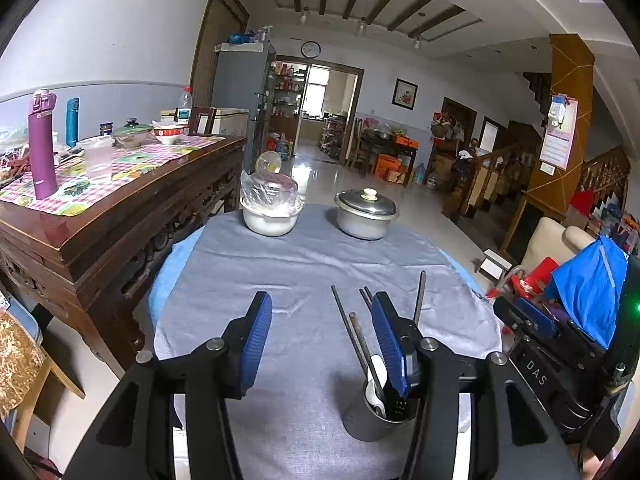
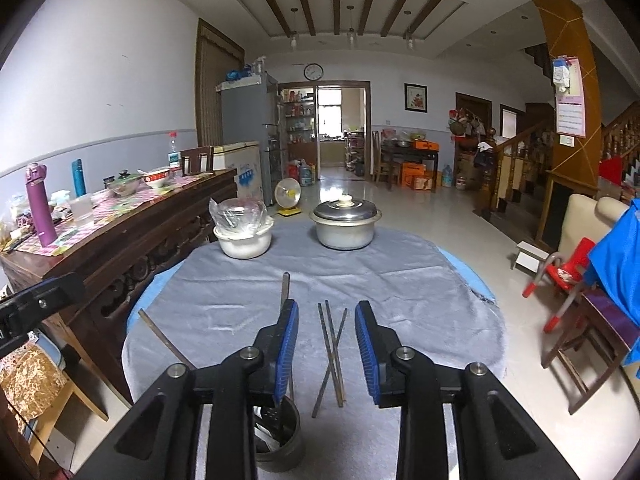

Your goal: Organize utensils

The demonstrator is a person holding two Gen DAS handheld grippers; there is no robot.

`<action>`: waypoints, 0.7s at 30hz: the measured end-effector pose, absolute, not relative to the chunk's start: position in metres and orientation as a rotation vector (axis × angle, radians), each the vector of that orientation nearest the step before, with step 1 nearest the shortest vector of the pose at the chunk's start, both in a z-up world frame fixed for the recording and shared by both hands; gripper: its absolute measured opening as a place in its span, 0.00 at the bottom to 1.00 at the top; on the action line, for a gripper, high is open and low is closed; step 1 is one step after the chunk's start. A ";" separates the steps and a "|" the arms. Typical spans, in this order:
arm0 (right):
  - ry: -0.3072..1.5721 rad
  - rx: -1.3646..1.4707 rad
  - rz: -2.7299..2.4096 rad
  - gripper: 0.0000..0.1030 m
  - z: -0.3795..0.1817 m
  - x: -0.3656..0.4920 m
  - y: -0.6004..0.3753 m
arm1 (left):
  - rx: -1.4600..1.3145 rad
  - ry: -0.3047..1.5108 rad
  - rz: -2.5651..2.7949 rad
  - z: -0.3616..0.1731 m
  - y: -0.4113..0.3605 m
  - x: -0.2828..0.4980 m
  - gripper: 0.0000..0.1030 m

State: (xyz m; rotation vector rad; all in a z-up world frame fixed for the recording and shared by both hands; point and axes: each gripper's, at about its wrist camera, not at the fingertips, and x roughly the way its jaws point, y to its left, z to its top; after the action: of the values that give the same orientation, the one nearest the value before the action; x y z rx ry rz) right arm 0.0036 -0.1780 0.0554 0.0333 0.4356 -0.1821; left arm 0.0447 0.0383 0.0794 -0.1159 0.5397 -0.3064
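A grey metal utensil cup (image 1: 370, 420) stands on the grey cloth at the near edge, holding several dark chopsticks (image 1: 354, 336) and a white spoon (image 1: 378, 380). My left gripper (image 1: 320, 344) is open and empty, its right finger just behind the cup. In the right wrist view the cup (image 2: 280, 440) sits under my left finger. Three dark chopsticks (image 2: 332, 352) lie crossed on the cloth between the fingers of my right gripper (image 2: 326, 348), which is open and empty above them. One chopstick (image 2: 162, 336) leans out left of the cup.
A white bowl holding a plastic-wrapped container (image 1: 270, 208) and a lidded metal pot (image 1: 366, 212) stand at the table's far edge. A wooden sideboard (image 1: 100, 216) with bottles and dishes is left. Chairs and a blue cloth (image 1: 588, 280) are right.
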 end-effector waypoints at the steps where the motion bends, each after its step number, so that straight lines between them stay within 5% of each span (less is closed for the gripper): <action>1: 0.436 0.034 -0.188 0.39 0.056 0.003 -0.178 | -0.117 0.540 -0.306 0.079 0.039 0.045 0.52; 4: 0.426 0.027 -0.203 0.49 0.057 0.001 -0.178 | -0.115 0.540 -0.305 0.079 0.039 0.045 0.52; 21: 0.483 0.074 -0.227 0.49 0.048 0.005 -0.198 | 0.003 0.525 -0.098 0.076 0.037 0.045 0.59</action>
State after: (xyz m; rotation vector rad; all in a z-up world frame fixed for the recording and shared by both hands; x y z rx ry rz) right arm 0.0052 -0.1979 0.0477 0.0737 0.4826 -0.2267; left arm 0.0452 0.0373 0.0758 0.0026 0.5251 -0.0980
